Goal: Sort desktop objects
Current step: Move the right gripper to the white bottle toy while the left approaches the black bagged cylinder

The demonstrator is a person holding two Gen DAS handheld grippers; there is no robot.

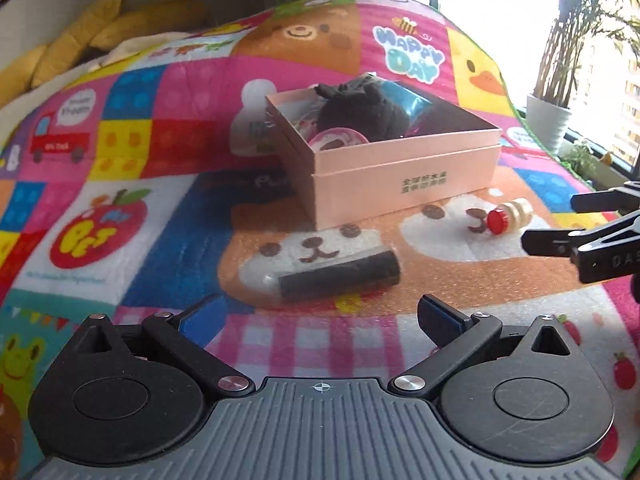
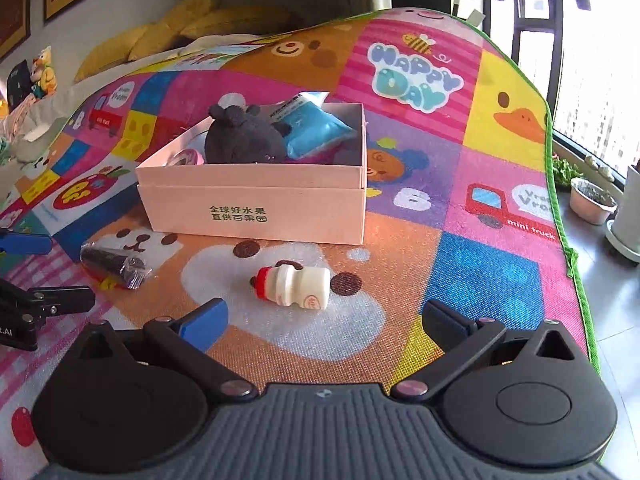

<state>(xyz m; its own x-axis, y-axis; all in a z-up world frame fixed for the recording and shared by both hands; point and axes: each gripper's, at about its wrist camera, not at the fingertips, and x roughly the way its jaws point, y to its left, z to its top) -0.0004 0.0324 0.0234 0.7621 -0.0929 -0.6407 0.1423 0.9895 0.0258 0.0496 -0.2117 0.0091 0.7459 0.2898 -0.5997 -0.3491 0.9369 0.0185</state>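
A pink box (image 1: pixel 404 168) (image 2: pixel 256 204) stands on the colourful mat and holds a dark plush toy (image 1: pixel 360 110) (image 2: pixel 244 136), a blue pouch (image 2: pixel 316 128) and a round pink item (image 1: pixel 336 138). A dark wrapped roll (image 1: pixel 340 276) (image 2: pixel 114 264) lies on the mat just ahead of my left gripper (image 1: pixel 320 320), which is open and empty. A small white bottle with a red cap (image 2: pixel 294 286) (image 1: pixel 508 216) lies on its side ahead of my right gripper (image 2: pixel 324 320), also open and empty.
The patterned mat (image 2: pixel 460 280) ends at a green edge (image 2: pixel 560 208) on the right, with plant pots (image 2: pixel 592 200) on the floor beyond. Yellow cushions (image 2: pixel 192 28) lie at the back. The right gripper shows in the left wrist view (image 1: pixel 580 236).
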